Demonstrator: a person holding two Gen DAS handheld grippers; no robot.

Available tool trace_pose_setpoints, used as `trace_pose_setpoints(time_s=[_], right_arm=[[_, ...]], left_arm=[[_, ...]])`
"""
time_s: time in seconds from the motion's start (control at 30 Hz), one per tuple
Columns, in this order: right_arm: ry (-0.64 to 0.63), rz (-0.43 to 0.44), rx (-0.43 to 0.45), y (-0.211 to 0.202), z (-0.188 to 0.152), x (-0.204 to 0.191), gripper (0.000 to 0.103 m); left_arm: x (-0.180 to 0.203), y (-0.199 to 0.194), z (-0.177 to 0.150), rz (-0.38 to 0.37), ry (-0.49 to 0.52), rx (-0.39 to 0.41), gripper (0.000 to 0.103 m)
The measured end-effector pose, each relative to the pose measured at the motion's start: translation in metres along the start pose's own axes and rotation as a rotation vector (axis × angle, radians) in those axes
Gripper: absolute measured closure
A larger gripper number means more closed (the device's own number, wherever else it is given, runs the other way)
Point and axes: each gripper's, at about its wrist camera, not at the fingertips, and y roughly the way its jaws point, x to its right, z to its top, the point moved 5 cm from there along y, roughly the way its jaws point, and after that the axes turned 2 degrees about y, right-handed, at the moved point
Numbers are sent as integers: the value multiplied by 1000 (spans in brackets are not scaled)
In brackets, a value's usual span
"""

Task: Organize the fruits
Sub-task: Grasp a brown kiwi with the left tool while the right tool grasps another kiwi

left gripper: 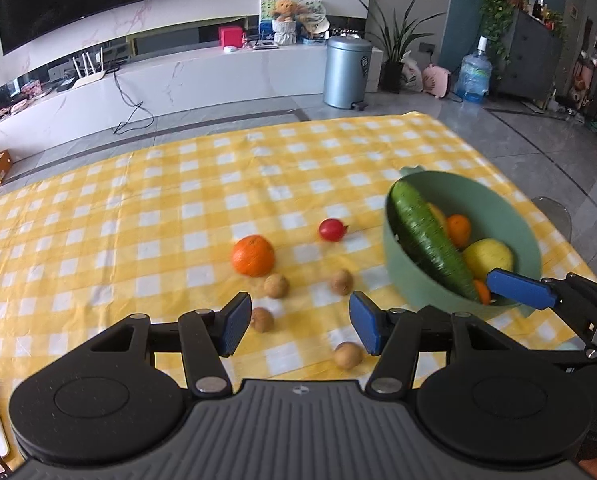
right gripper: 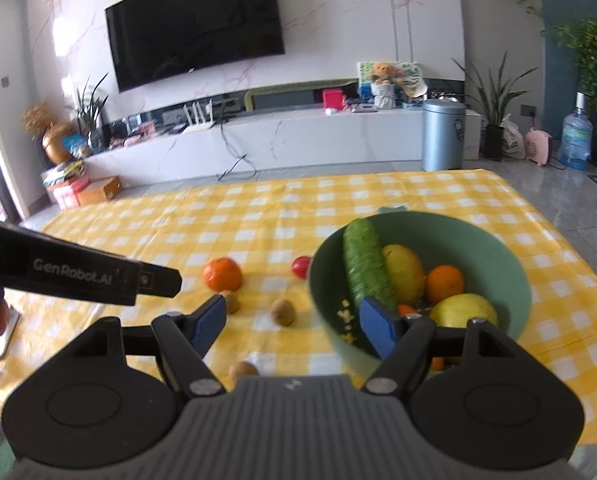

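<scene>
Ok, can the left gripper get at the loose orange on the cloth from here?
Probably yes: the left gripper is open and empty, and the orange sits in the open just ahead, with only small brown fruits near the path.

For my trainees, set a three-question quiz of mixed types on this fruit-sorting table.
1. True or false: the cucumber lies inside the green bowl.
2. How many small brown fruits lie on the tablecloth in the left wrist view?
3. Which is loose on the cloth? A) red tomato B) yellow apple C) cucumber

Key: 1 true; 2 four, e.g.; 3 A.
</scene>
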Motion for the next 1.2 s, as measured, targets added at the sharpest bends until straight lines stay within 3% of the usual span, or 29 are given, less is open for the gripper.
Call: trace_pose_setpoints(time_s=[0.4, 0.67, 1.0, 1.2], right_arm=[[-54, -19, -113, 36, -20, -10, 34], [-81, -25, -167, 52, -26, -13, 47], [-108, -41, -221, 72, -33, -17, 59], [-116, -3, -236, 79, -34, -23, 65]], left_arm=[[-17, 22, -19, -54, -37, -34, 37], [-22, 39, -27, -79, -47, -62, 37], [-31, 54, -37, -126, -67, -59, 46], [-35, 61, -41, -116, -66, -70, 48]])
